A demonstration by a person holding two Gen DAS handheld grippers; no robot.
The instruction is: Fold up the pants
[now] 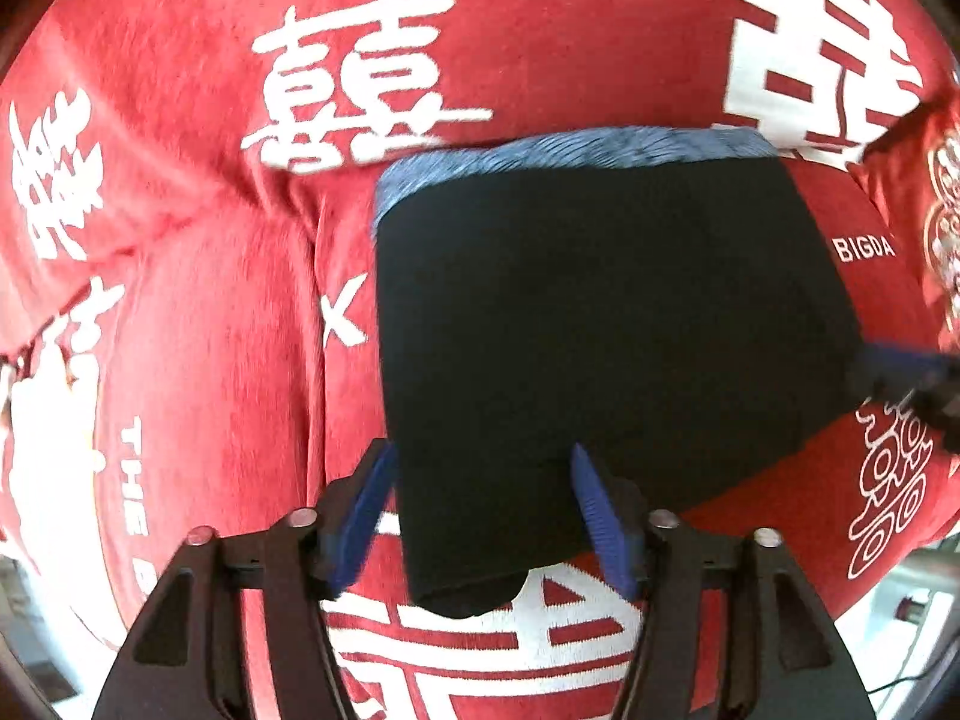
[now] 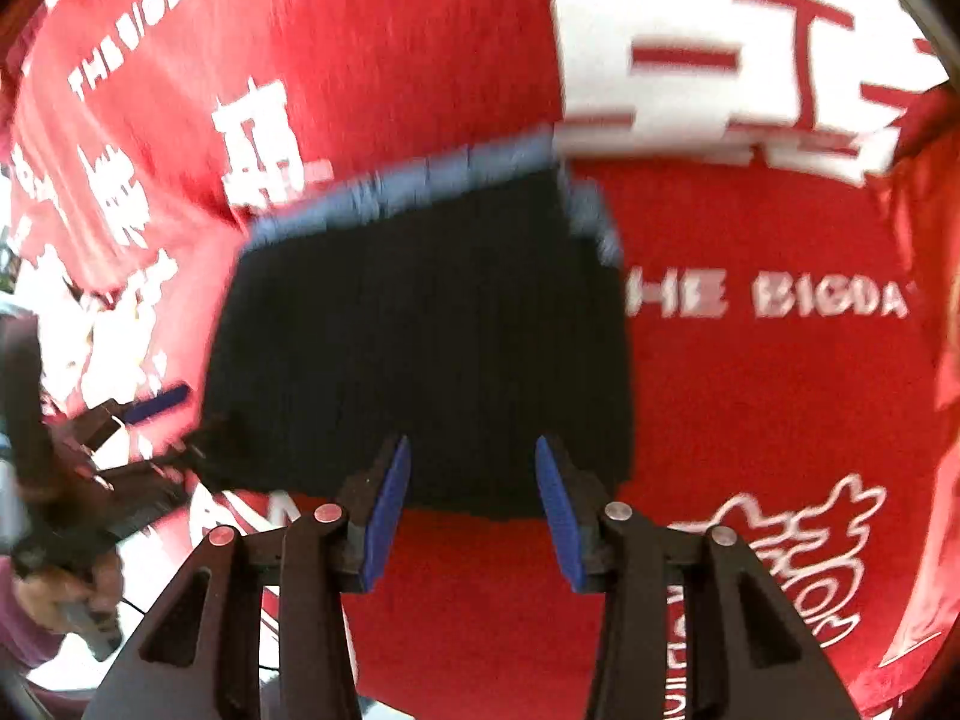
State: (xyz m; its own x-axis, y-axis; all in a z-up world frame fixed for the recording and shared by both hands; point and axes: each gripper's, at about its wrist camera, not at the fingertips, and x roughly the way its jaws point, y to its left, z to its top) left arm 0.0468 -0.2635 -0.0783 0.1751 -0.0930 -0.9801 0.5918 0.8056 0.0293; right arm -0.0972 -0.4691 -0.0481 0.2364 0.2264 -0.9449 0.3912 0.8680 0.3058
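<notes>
The pants [image 1: 600, 324] are black with a blue-grey waistband [image 1: 570, 150] at the far edge. They lie folded into a compact rectangle on a red cloth. My left gripper [image 1: 483, 468] is open over the near left corner of the pants, holding nothing. In the right wrist view the pants [image 2: 420, 348] and waistband [image 2: 408, 186] are blurred. My right gripper [image 2: 471, 456] is open above their near edge, empty. The left gripper [image 2: 144, 414] shows at that view's left, the right gripper [image 1: 900, 366] at the other view's right edge.
The red cloth [image 1: 198, 300] with white characters and lettering covers the whole surface and has ridges and wrinkles; it also fills the right wrist view [image 2: 750, 408]. A person's hand [image 2: 54, 594] holds the left gripper's handle at lower left.
</notes>
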